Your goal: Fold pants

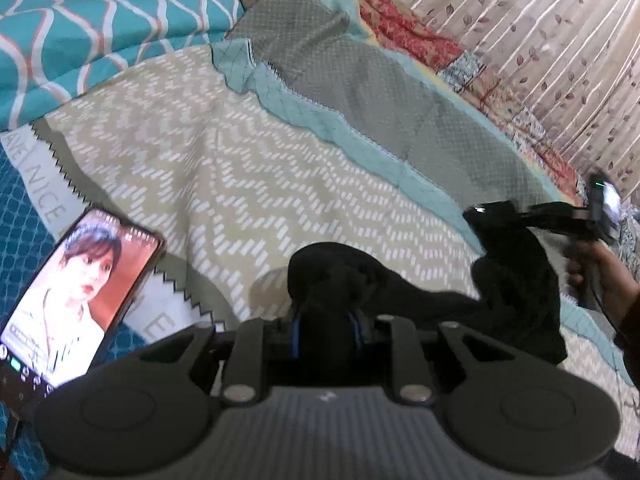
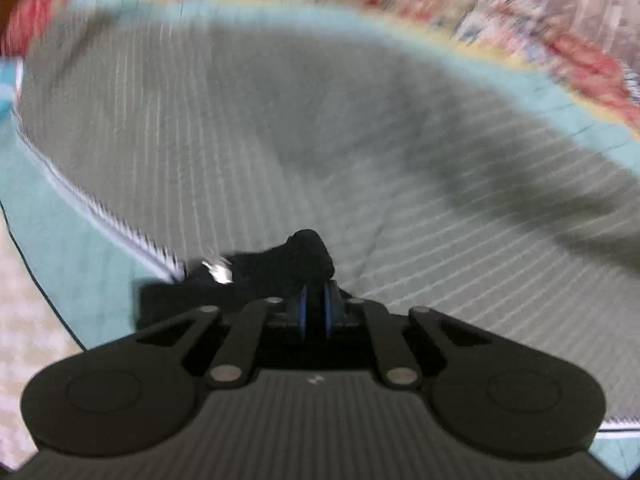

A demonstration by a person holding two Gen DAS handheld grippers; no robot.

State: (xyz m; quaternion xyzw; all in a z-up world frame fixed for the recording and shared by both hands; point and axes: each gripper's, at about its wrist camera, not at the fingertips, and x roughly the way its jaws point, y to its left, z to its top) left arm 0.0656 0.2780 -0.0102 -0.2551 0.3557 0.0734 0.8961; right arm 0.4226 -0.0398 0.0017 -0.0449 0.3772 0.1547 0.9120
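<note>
The left hand-held gripper [image 1: 326,322] points down toward the bed, its blue-edged fingers drawn close together and clamped on a bunched fold of the black pants [image 1: 420,292], which rises in a dark hump just ahead of the fingertips. To the left of this hand-held gripper a phone [image 1: 76,292] lies face up with its screen lit, resting on the bedspread [image 1: 208,168], a beige stretch with white dashes and a zigzag border. Farther off to the left lies a teal cloth [image 1: 80,36] with wavy white and orange lines. Ahead of the gripper a grey quilted panel [image 1: 360,80] with a pale teal edge crosses the bed, and beyond it a red patterned blanket [image 1: 404,16] lies against a curtain [image 1: 540,40] printed with leaves. From the left gripper the pants stretch rightward, lifted off the bedspread, to the right hand-held gripper [image 1: 500,216], held by the person's hand [image 1: 600,276] at the right edge. In the right wrist view, which is blurred, the right hand-held gripper [image 2: 314,312] has its fingers nearly together, pinching a fold of the pants [image 2: 280,268] that bulges just past the fingertips; a small shiny fitting [image 2: 218,272] glints on the cloth to the left of them, over the grey panel [image 2: 280,140].
</note>
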